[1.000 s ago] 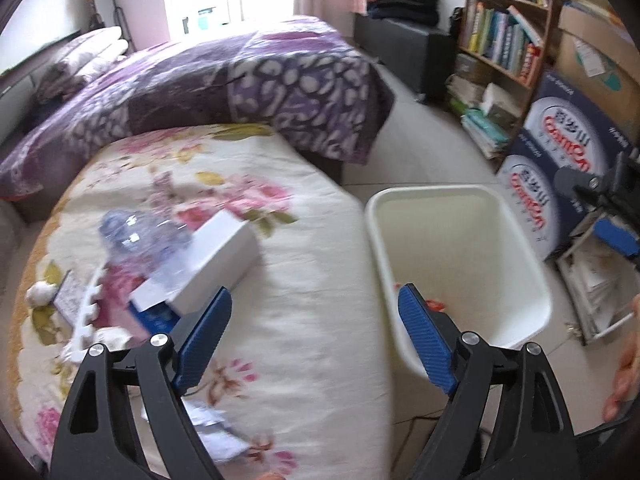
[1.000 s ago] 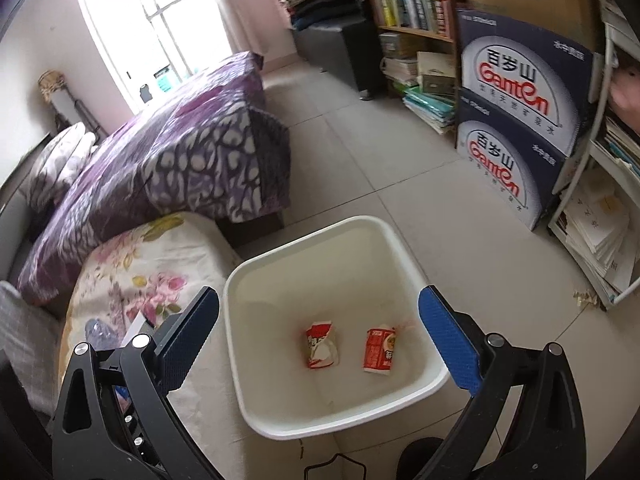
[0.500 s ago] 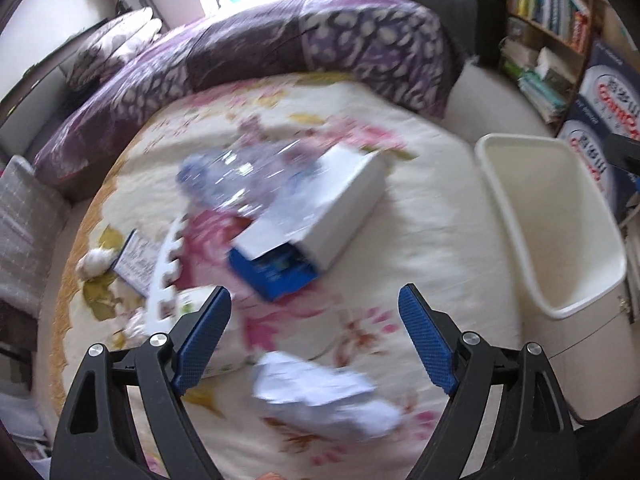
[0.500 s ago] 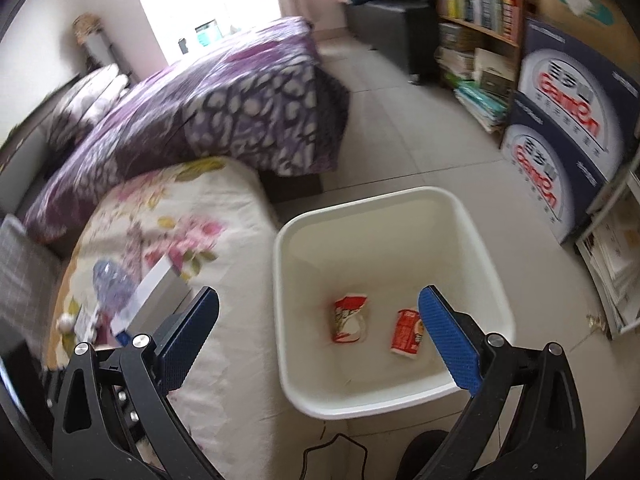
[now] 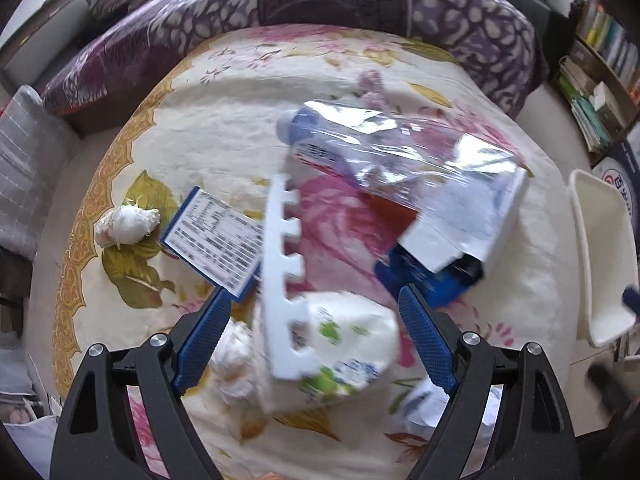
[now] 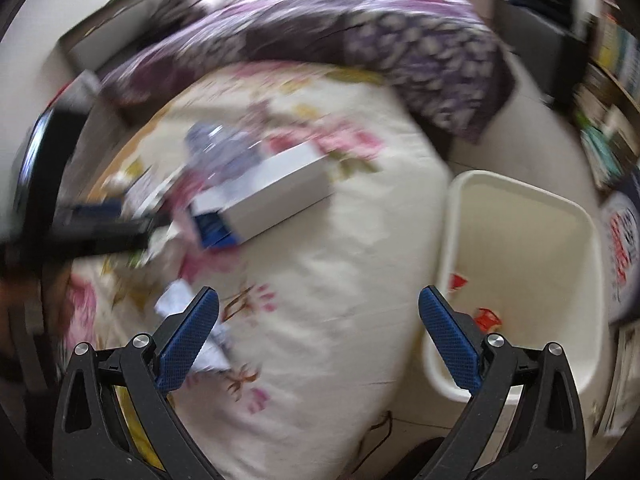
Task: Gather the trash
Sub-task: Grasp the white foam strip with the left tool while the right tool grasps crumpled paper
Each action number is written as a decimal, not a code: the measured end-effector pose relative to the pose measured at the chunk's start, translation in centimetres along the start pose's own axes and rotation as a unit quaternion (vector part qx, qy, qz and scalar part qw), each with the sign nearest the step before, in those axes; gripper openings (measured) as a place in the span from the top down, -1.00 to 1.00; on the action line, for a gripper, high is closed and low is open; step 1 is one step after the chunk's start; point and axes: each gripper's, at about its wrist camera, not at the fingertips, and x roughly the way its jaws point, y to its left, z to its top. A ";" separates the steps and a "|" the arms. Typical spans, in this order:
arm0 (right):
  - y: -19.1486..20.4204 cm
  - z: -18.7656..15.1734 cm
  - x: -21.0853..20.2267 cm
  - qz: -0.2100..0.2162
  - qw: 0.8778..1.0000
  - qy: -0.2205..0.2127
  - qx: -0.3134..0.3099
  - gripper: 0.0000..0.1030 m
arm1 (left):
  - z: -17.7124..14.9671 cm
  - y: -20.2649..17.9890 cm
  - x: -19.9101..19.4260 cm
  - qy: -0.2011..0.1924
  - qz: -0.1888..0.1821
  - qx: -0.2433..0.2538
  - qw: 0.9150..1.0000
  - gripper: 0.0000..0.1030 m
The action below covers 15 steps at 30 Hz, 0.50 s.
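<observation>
Trash lies on a floral blanket (image 5: 200,92). My left gripper (image 5: 314,320) is open just above a white crumpled wrapper with green and blue print (image 5: 348,344) and a white notched foam strip (image 5: 282,264). Beyond are a crushed clear bottle (image 5: 380,148), a white and blue box (image 5: 468,220), a printed card (image 5: 218,240) and a tissue wad (image 5: 126,226). My right gripper (image 6: 318,340) is open and empty over the blanket edge. The white bin (image 6: 520,264) at its right holds red wrappers (image 6: 486,316). Crumpled paper (image 6: 188,312) lies by its left finger.
A purple patterned duvet (image 5: 360,4) is piled at the back of the bed. Bookshelves (image 5: 600,64) and printed cartons (image 6: 624,248) stand beyond the bin (image 5: 600,252). The left gripper shows as a dark blur in the right wrist view (image 6: 80,224).
My left gripper has swung from the bin side to over the trash pile and dropped close to the wrapper. My right gripper has swung left from over the bin toward the bed.
</observation>
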 end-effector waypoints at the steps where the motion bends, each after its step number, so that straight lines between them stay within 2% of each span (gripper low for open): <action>1: 0.8 -0.1 0.4 0.007 1.000 0.007 -0.016 -0.86 | 0.2 0.1 0.2 0.007 -0.003 -0.001 1.000 -0.62; 8: 4.2 -1.0 3.3 0.058 0.994 0.063 -0.064 -0.86 | 2.0 2.6 2.4 0.047 -0.050 -0.032 0.997 -0.62; 11: 5.2 -1.1 4.3 0.070 0.992 0.074 -0.072 -0.85 | 2.7 3.2 3.1 0.056 -0.069 -0.047 0.995 -0.61; 14: 6.0 -1.2 4.9 0.074 0.991 0.081 -0.080 -0.77 | 3.1 3.4 3.7 0.064 -0.076 -0.051 0.994 -0.48; 15: 6.3 -1.2 5.2 0.077 0.990 0.084 -0.084 -0.68 | 3.1 3.4 3.9 0.068 -0.077 -0.051 0.993 -0.43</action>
